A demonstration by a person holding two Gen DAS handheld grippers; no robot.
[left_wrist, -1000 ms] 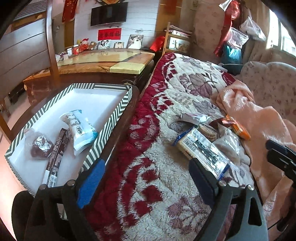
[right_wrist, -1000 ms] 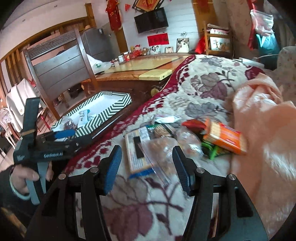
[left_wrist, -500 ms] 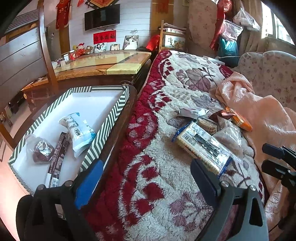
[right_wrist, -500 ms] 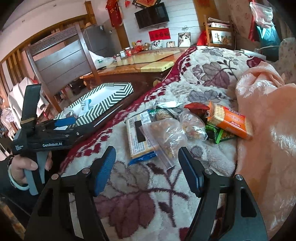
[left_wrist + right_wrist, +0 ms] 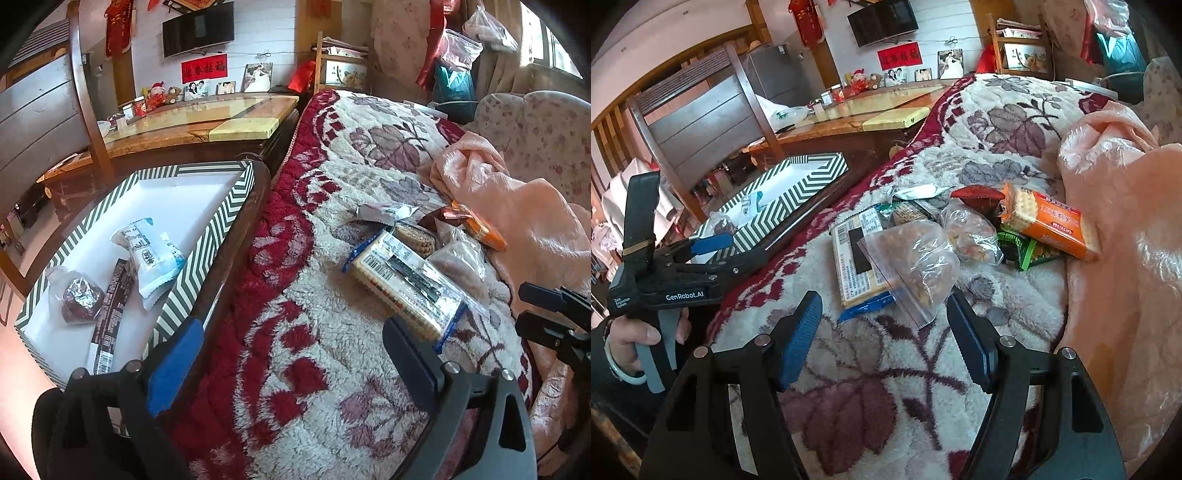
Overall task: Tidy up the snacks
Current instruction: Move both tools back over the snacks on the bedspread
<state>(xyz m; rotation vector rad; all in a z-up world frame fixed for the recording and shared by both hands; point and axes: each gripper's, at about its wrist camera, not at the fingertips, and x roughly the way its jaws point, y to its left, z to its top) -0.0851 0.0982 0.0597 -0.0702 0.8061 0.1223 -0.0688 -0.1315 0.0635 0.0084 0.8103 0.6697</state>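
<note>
In the left wrist view, the striped box [image 5: 207, 254] is sitting at the left of the frame, holding a blue-and-white packet [image 5: 151, 254], a foil-wrapped snack in a clear bag [image 5: 75, 299] and a long dark bar [image 5: 110, 314]. At the bottom of the frame the left gripper [image 5: 291, 354] is hovering over the red-and-white fleece blanket [image 5: 295, 295], its jaws standing wide apart with nothing between them. Right of centre, a flat cracker pack [image 5: 402, 280] is lying on the blanket, with a silver wrapper [image 5: 384, 212] above it and an orange biscuit pack [image 5: 476, 227] at the edge of the pink cloth [image 5: 524, 221]. The tip of the other tool is showing at the right edge.

In the right wrist view, a hand [image 5: 635, 339] at the lower left is gripping the left tool's handle, and the box lies behind it in the left middle. The right gripper [image 5: 882, 332] is hanging at the bottom centre with its jaws spread and empty, not touching anything. Just above its fingertips a clear zip bag of nuts [image 5: 916, 266] is lying partly over the cracker pack. Further right, a second clear bag [image 5: 971, 236], a green packet [image 5: 1019, 251] and the orange biscuit pack are crowding together against the pink cloth.
</note>
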